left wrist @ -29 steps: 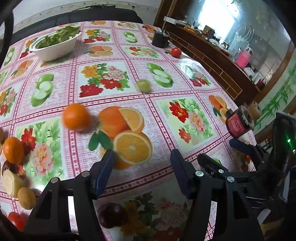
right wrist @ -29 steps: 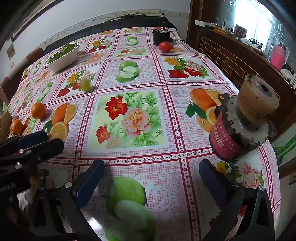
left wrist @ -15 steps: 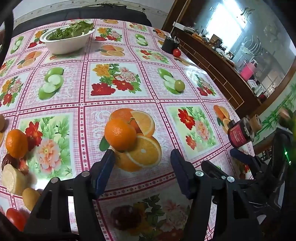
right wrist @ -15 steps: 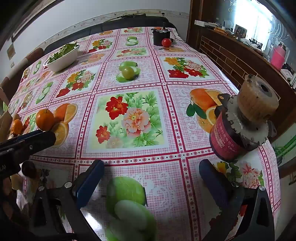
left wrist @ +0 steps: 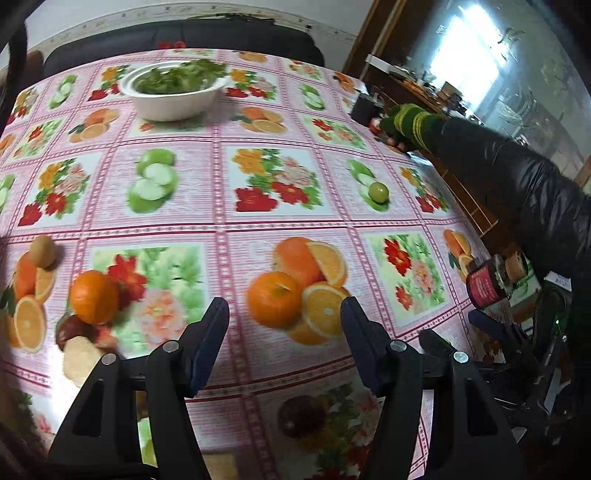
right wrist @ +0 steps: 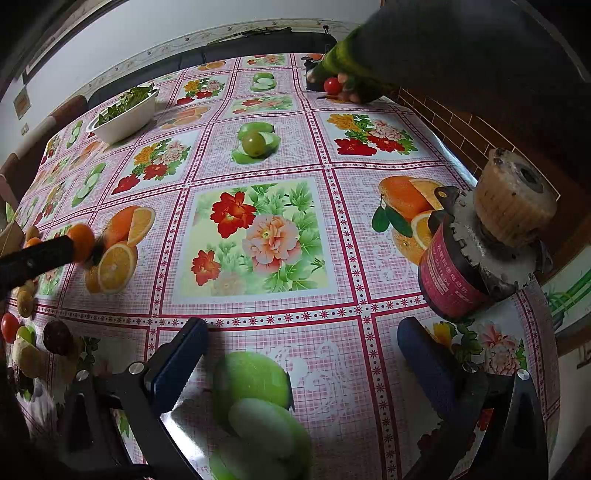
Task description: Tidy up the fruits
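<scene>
Both grippers, left [left wrist: 284,325] and right [right wrist: 303,343], agape, empty; orange [left wrist: 275,299] just ahead of left.

Home dining room: fruit-print tablecloth [right wrist: 258,310], bowl of greens [left wrist: 173,96], sofa [left wrist: 184,33].

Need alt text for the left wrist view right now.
The open left gripper hovers over a fruit-print tablecloth, facing a real orange. A gloved hand reaches at far right; a green fruit sits mid-table.
</scene>
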`<state>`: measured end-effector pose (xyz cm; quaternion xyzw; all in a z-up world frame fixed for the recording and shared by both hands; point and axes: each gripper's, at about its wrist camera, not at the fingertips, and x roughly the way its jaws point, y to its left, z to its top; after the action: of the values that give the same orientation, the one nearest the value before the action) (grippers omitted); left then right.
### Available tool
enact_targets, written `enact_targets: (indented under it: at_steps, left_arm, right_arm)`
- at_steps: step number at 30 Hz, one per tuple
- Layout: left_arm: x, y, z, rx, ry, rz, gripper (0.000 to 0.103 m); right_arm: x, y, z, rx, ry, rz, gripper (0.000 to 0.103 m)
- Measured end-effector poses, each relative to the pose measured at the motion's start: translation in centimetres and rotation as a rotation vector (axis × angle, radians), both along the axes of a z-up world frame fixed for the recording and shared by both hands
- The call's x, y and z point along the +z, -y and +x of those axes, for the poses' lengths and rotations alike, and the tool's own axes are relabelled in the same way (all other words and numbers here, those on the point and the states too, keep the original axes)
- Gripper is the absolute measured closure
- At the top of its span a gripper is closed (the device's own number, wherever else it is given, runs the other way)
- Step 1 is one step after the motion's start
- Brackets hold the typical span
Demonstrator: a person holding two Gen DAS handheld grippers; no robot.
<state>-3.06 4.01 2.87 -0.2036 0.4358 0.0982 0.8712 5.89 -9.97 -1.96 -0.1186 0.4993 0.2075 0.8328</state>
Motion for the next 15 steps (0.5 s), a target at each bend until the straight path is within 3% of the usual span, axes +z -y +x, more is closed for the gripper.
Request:
enact_targets:
  at_steps: [5,8,12,15]
  left_arm:
    - [-0.1,-0.5,-0.4,0.003,0.014,-0.063,0.042]
    - [-0.1,0.5,-0.3,-0.013,-0.036,0.0,0.042]
    - [0.7,0.2,-1.2,0.022,-0.002,0.01,0.042]
    - [0.7,0.0,-1.3,0.03,-0.042,0.057,0.042]
  right_arm:
    - [0.0,0.0,0.0,-0.001,-0.002,-0.001,0.0]
    - [0.0,0.0,0.0,0.0,-0.001,-0.001,0.0]
    - [0.0,0.0,0.0,0.0,-0.001,0.0,0.0]
    - [0.0,0.0,0.0,-0.001,-0.001,0.0,0.0]
